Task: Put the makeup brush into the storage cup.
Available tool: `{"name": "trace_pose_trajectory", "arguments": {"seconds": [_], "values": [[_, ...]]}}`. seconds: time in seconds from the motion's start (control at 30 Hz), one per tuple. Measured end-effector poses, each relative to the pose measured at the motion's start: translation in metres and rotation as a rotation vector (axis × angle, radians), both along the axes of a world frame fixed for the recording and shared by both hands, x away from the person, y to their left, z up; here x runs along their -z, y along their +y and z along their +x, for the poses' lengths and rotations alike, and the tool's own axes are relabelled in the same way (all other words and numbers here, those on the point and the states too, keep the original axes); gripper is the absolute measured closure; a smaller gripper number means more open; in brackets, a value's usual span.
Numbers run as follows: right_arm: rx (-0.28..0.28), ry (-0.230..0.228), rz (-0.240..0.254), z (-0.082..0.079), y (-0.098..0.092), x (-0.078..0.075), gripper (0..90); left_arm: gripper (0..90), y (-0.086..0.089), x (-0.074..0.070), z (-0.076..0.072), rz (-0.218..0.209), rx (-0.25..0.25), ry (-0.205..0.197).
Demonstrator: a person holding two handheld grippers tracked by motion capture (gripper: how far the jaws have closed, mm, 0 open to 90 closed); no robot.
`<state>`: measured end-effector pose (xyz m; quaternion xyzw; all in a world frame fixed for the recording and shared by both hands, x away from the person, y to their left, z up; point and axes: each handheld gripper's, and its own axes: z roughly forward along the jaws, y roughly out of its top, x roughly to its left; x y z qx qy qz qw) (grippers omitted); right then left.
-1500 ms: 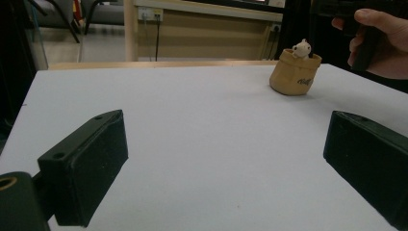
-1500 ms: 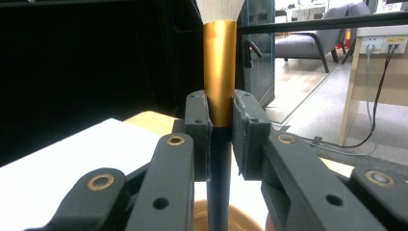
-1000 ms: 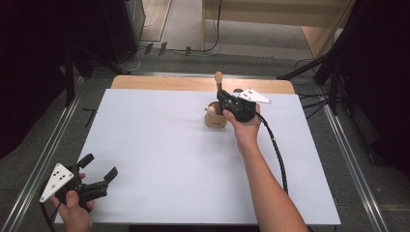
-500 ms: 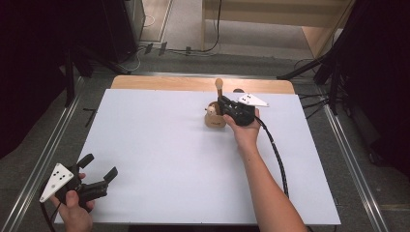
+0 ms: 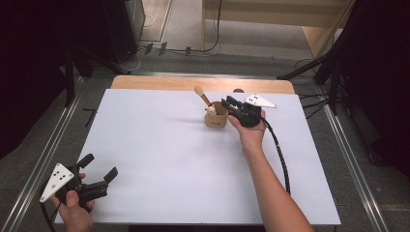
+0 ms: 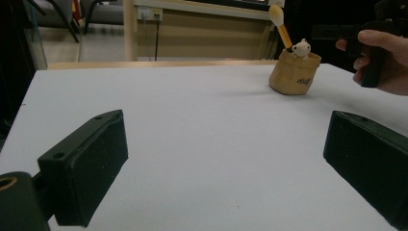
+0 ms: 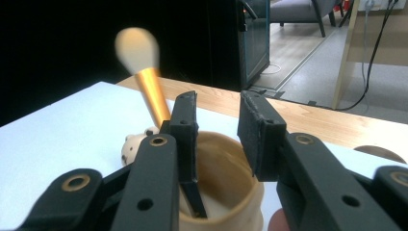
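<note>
Leaning out of a small tan cup (image 5: 215,117), a makeup brush (image 5: 202,95) with a gold handle and pale round head points up and away from the person, tilted toward the cup's left as the high view has it. The cup stands on the white surface (image 5: 159,154) toward its far edge, a little right of centre, and a tiny white bear figure (image 6: 301,47) peeks over its rim beside the brush handle.

Just to the right of the cup, the right gripper (image 5: 233,107) hovers at rim height, its jaws parted by a narrow gap and holding nothing. In the right gripper view the cup's open mouth sits directly below and ahead of the jaws, with the brush handle rising just left of the left jaw, so the handle lies beside the gap rather than within it. A dark slim item stands inside the cup under that jaw; what it is I cannot tell. The right forearm reaches straight across the surface, wrist level, cable trailing back along it.

Well apart from the cup, at the near left corner, the left gripper (image 5: 96,176) rests low with its jaws spread wide and empty, aimed across the surface toward the cup. The right hand is plainly the nearer one for any pick from the cup.
</note>
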<state>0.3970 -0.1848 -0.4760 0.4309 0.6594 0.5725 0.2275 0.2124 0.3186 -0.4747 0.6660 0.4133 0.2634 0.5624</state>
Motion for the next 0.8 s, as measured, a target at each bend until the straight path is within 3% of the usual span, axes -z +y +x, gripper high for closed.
{"name": "trace_pose_trajectory", "arguments": {"seconds": [0.07, 0.2, 0.43, 0.8], "values": [[0.001, 0.01, -0.003, -0.004, -0.003, 0.0, 64.1, 2.2, 0.0, 0.0, 0.0, 0.0, 0.0, 0.001], [-0.01, 0.023, 0.039, -0.013, -0.009, -0.002, 59.1, 2.2, 0.0, 0.0, 0.0, 0.001, -0.001, 0.001], [-0.036, 0.02, 0.022, -0.034, -0.021, -0.009, 52.5, 2.2, -0.001, 0.001, 0.0, 0.002, 0.001, 0.002], [-0.06, 0.016, 0.046, -0.066, -0.035, -0.016, 39.6, 2.2, -0.002, 0.001, 0.0, 0.006, 0.001, 0.004]]}}
